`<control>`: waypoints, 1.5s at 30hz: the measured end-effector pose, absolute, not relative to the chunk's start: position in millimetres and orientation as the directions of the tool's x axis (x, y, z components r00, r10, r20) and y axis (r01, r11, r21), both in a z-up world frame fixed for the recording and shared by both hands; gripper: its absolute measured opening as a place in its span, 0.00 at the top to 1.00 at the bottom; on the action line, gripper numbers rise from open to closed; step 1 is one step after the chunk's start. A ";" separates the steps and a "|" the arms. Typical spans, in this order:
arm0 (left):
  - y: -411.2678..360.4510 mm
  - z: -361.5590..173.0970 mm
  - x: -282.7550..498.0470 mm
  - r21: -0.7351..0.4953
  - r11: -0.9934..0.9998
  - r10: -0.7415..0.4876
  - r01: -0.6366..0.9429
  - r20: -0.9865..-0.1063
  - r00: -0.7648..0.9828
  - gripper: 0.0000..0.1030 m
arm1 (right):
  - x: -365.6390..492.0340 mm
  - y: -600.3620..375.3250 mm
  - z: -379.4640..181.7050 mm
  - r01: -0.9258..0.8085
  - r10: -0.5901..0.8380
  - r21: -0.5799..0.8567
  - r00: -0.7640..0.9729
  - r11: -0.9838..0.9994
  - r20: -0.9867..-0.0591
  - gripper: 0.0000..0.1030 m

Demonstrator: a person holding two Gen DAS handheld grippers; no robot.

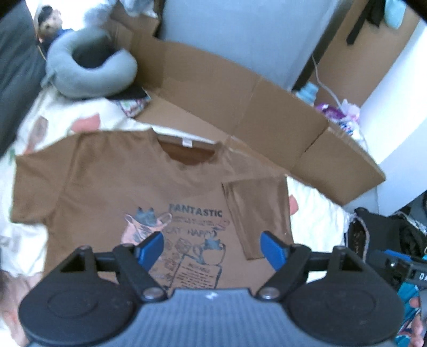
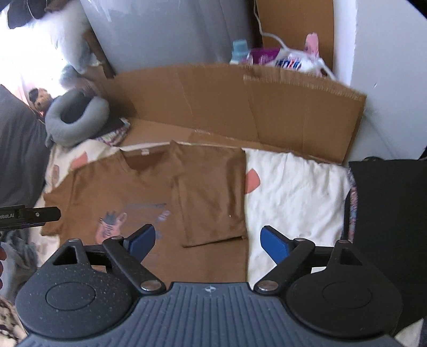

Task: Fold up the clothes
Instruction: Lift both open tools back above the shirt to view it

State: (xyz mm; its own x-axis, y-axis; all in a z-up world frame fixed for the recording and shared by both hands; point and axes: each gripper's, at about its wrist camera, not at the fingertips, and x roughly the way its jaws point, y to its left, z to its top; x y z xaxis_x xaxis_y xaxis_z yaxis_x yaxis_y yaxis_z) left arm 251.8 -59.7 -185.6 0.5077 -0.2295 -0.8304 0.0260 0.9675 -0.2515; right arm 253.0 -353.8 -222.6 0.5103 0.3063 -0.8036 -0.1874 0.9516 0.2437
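A brown T-shirt (image 1: 106, 186) with a blue and pink print lies face up on the patterned bedsheet (image 1: 53, 120). Its right side and sleeve (image 1: 256, 213) are folded inward over the front; the left sleeve lies spread out. The shirt also shows in the right wrist view (image 2: 128, 192), with the folded part (image 2: 210, 197) on the right. My left gripper (image 1: 212, 249) is open and empty above the print. My right gripper (image 2: 208, 241) is open and empty above the shirt's right edge. The left gripper's body (image 2: 29, 215) shows at the left edge of the right wrist view.
A flattened cardboard sheet (image 1: 240, 106) stands behind the shirt, also in the right wrist view (image 2: 240, 106). A grey neck pillow (image 1: 88, 69) and a soft toy (image 1: 50, 21) lie at the back left. A black bag (image 2: 387, 227) lies to the right.
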 end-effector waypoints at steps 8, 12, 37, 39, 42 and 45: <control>-47.7 -110.4 245.9 -0.147 0.988 -0.152 0.046 -0.882 0.446 0.17 | 232.3 -357.7 -155.3 -0.142 0.278 0.240 0.486 0.960 -0.828 0.12; -37.6 -68.8 233.0 -0.123 0.990 -0.140 0.067 -0.870 0.472 0.17 | 221.9 -363.3 -120.1 -0.125 0.291 0.264 0.471 0.957 -0.833 0.12; 50.5 7.0 168.0 -0.070 0.993 -0.110 0.096 -0.850 0.514 0.12 | 172.6 -339.5 -25.1 -0.155 0.230 0.175 0.489 0.972 -0.841 0.08; 62.4 3.2 167.6 -0.076 0.994 -0.105 0.076 -0.850 0.516 0.12 | 176.2 -329.4 -32.1 -0.161 0.241 0.185 0.482 0.969 -0.842 0.08; 78.6 -5.5 167.9 -0.079 0.995 -0.095 0.053 -0.841 0.533 0.12 | 181.6 -313.9 -45.2 -0.167 0.259 0.204 0.474 0.965 -0.841 0.08; 94.3 -13.2 166.7 -0.093 0.995 -0.095 0.033 -0.833 0.545 0.12 | 186.7 -296.0 -60.5 -0.178 0.279 0.220 0.463 0.959 -0.841 0.08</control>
